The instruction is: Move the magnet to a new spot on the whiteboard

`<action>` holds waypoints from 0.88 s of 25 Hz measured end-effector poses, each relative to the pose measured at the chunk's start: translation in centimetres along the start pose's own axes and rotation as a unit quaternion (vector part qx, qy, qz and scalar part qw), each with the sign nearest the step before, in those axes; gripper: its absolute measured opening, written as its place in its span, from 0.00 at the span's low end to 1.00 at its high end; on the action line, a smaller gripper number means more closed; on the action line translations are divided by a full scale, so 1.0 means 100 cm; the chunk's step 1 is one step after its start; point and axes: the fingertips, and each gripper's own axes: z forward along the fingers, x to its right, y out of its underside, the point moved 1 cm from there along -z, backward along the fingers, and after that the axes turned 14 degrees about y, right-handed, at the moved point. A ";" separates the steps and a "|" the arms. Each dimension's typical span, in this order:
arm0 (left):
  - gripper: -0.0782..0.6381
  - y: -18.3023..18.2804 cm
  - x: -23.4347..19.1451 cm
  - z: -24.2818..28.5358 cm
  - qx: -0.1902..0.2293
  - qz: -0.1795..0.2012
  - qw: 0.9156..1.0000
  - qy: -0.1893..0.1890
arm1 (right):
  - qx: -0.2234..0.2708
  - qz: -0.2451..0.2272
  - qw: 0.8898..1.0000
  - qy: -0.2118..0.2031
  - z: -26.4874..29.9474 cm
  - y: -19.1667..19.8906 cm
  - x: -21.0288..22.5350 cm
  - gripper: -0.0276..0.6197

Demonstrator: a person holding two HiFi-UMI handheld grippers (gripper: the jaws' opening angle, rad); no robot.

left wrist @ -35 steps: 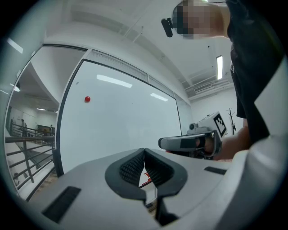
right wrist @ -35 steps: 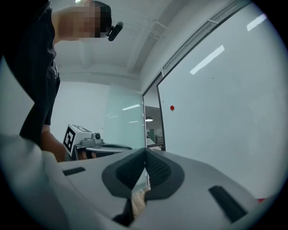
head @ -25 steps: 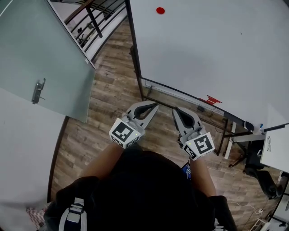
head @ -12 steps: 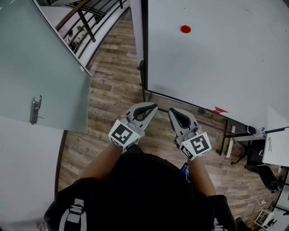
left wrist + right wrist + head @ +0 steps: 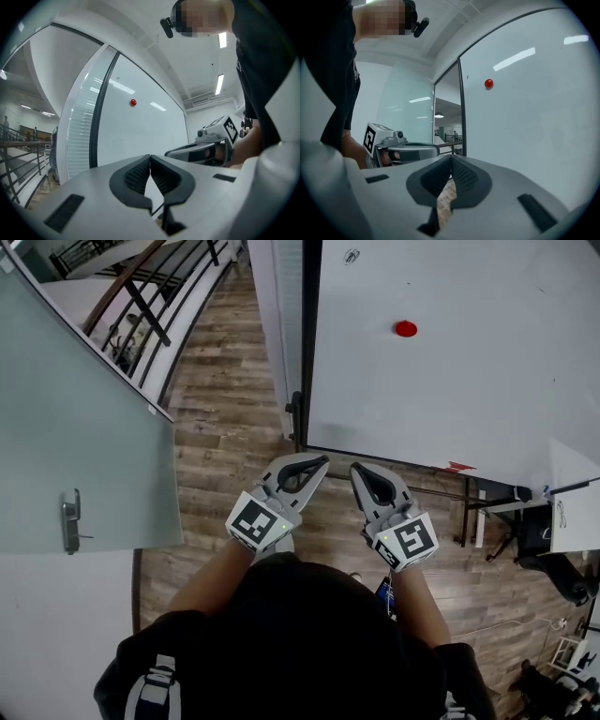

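A small round red magnet (image 5: 405, 329) sticks high on the white whiteboard (image 5: 487, 381); it also shows in the left gripper view (image 5: 133, 102) and the right gripper view (image 5: 488, 83). My left gripper (image 5: 323, 461) and right gripper (image 5: 356, 469) are held side by side in front of the person's body, well below and short of the magnet. Both sets of jaws are shut with their tips touching and nothing between them, seen in the left gripper view (image 5: 150, 156) and the right gripper view (image 5: 451, 157).
A frosted glass door (image 5: 75, 427) with a metal handle (image 5: 71, 521) stands at the left. A railing (image 5: 141, 306) runs at the upper left. Wooden floor (image 5: 225, 418) lies below. The whiteboard's dark frame (image 5: 309, 343) and stand legs (image 5: 473, 517) are ahead; office clutter lies at the lower right.
The view has shifted toward the whiteboard: the magnet now appears lower and further right in the head view. Both grippers stay shut and side by side.
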 end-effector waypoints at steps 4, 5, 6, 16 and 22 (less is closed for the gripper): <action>0.12 -0.005 -0.023 -0.006 0.010 -0.007 1.000 0.027 | -0.008 0.004 0.999 0.041 0.020 0.000 0.003 0.04; 0.12 -0.005 -0.028 -0.008 0.012 -0.011 0.999 0.034 | -0.009 0.004 0.999 0.051 0.024 -0.001 0.003 0.04; 0.12 -0.004 -0.033 -0.009 0.012 -0.015 0.999 0.040 | -0.010 0.004 0.998 0.061 0.027 -0.001 0.003 0.04; 0.12 -0.004 -0.070 -0.017 0.012 -0.017 0.997 0.075 | -0.020 0.005 0.990 0.141 0.049 -0.002 0.008 0.04; 0.12 -0.010 -0.082 -0.002 0.017 -0.019 0.996 0.080 | -0.015 -0.020 0.984 0.174 0.052 -0.014 0.029 0.04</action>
